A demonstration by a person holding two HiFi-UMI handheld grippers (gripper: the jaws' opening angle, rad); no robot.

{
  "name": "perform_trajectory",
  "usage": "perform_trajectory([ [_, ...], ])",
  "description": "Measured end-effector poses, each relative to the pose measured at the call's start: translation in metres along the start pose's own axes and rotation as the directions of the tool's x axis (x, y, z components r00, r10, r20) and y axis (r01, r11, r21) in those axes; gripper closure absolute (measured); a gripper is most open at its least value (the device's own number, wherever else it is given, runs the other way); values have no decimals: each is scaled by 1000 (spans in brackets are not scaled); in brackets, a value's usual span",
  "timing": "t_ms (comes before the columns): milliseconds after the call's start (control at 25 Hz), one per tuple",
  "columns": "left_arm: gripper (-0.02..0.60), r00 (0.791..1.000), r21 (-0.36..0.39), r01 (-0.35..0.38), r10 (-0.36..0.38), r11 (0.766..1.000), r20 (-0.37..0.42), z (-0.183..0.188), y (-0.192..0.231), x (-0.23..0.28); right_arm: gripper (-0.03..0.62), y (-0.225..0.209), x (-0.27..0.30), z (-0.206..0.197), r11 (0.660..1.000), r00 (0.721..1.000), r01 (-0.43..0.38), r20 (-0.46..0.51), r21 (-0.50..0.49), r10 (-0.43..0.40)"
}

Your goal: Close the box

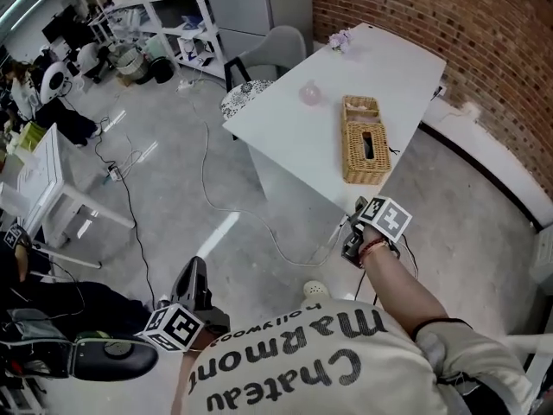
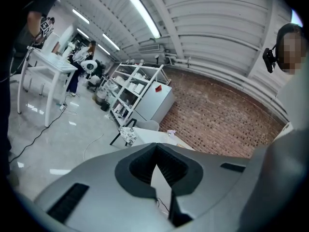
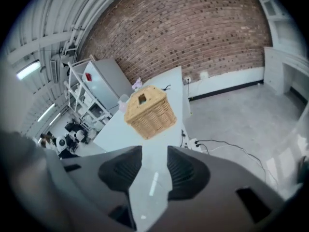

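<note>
My left gripper (image 1: pixel 193 275) hangs low by my hip over the grey floor (image 1: pixel 173 188). Its jaws seem to be drawn together at the tips, with nothing in them. A cable (image 1: pixel 204 167) trails across the floor ahead. My right gripper (image 1: pixel 351 240) reaches forward just below the white table's (image 1: pixel 294 119) edge, jaws apart and empty. The wicker box (image 1: pixel 365 141) sits on the table beyond it, untouched.
</note>
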State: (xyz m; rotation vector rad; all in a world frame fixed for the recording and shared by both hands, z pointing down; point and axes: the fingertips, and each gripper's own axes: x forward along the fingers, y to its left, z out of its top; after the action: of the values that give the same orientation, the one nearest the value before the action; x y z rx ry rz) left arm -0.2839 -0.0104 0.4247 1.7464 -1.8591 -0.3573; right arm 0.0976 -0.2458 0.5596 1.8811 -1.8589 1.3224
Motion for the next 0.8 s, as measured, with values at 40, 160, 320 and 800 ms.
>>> perform_trajectory([
  [40,581,1000,-8,0,0,1000,-4,-2,0,-4,438,4,-4,-17,999,999,-27,-33,-32,26],
  [160,581,1000,-6,8,-8,1000,-12,-3,-1,-18,519,30,-22,-54,984,987,-129,-112,-121,116],
  [320,581,1000,3,21,-20,1000,-13,-5,-8,-40,568,74,-57,-81,937,947,-302,-171,-178,273],
  [800,581,1000,96,6,-7,995,10,3,-19,-95,591,201,-224,-78,487,552,-805,-125,-340,825],
])
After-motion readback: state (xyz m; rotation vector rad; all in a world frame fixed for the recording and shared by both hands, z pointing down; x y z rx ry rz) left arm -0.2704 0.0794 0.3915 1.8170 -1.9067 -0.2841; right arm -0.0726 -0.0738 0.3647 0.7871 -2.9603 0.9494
